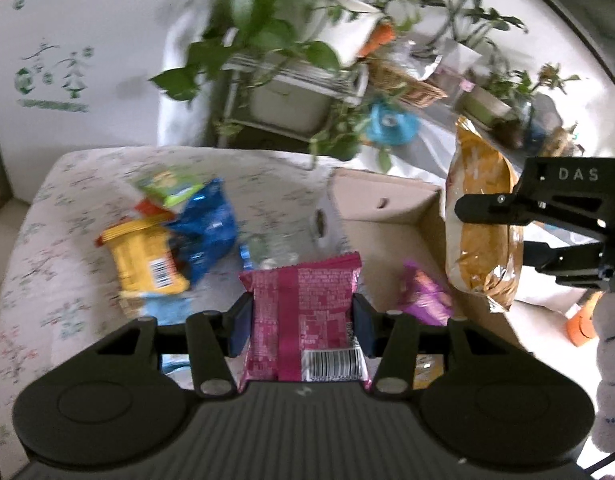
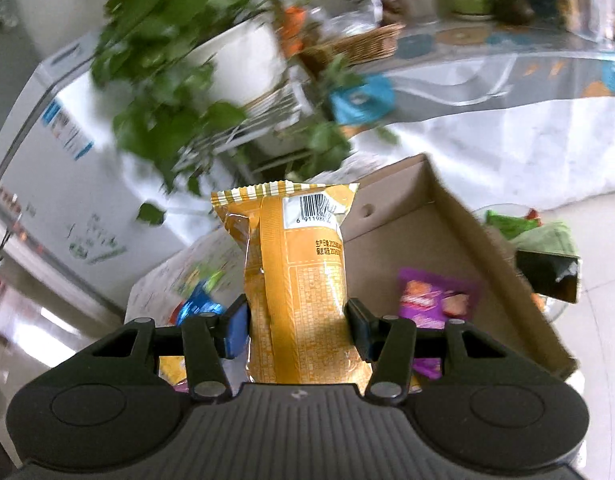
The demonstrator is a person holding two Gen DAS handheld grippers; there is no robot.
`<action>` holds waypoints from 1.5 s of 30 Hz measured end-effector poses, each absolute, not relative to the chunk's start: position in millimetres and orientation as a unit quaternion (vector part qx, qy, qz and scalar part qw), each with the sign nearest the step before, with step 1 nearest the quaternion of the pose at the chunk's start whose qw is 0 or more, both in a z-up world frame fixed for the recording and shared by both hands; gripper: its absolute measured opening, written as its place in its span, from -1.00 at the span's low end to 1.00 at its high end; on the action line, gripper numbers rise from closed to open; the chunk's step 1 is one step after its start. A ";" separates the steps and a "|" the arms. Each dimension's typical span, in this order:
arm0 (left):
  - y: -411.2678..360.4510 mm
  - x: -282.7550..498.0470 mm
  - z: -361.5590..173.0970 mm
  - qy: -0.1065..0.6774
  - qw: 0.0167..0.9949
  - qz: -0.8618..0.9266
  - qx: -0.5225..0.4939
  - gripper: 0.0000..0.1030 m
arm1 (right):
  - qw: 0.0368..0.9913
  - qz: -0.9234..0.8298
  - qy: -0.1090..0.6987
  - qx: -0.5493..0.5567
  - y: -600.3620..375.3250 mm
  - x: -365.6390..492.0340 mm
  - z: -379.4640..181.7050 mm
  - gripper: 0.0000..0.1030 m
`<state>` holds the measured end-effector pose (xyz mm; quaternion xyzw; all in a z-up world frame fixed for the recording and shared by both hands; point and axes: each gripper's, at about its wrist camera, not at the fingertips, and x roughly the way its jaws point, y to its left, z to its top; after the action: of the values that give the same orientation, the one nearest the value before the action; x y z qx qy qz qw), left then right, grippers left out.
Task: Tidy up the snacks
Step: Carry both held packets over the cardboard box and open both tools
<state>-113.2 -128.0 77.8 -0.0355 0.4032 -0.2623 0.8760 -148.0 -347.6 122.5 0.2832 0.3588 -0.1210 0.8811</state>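
My left gripper is shut on a pink snack packet held above the table. My right gripper is shut on a tall orange-yellow snack bag; the same snack bag and right gripper show at the right of the left wrist view, above the cardboard box. A purple packet lies inside the cardboard box; it is the purple packet seen past the pink one. On the floral tablecloth lie a yellow packet, a blue packet and a green packet.
A plant stand with trailing green leaves stands behind the table. A white appliance is at the left. A wicker basket and pots sit on a shelf beyond. A person's pale sleeve shows at the right edge.
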 end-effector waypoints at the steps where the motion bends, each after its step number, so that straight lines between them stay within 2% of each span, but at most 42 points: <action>1: -134.0 -113.2 78.5 0.403 0.875 -0.267 -0.035 -0.03 | 0.881 -0.127 0.355 0.287 -351.5 -151.9 122.9 0.12; 21: -245.5 -95.0 66.1 0.421 0.849 -0.318 -0.002 -0.01 | 0.842 -0.216 0.349 0.352 -394.4 -175.9 107.9 0.12; 24: -251.9 -91.0 61.6 0.427 0.849 -0.311 0.008 0.12 | 0.833 -0.214 0.347 0.373 -399.7 -176.9 103.8 0.14; 28: -247.4 -87.3 63.3 0.427 0.849 -0.311 0.001 0.51 | 0.824 -0.227 0.342 0.391 -403.6 -178.0 102.2 0.31; 32: -238.9 -84.0 69.8 0.418 0.850 -0.320 0.007 0.54 | 0.823 -0.230 0.337 0.395 -404.0 -178.1 103.5 0.43; 35: -227.0 -78.9 71.6 0.419 0.852 -0.314 0.008 0.63 | 0.822 -0.224 0.337 0.401 -402.9 -176.5 102.2 0.45; 45: -167.7 -57.7 71.7 0.427 0.861 -0.277 0.009 0.65 | 0.838 -0.189 0.346 0.376 -383.7 -160.1 104.9 0.60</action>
<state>-57.7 -167.7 71.7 0.0093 0.4272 -0.2772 0.8606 -160.1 -383.7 104.9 0.3762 0.3464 -0.1886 0.8384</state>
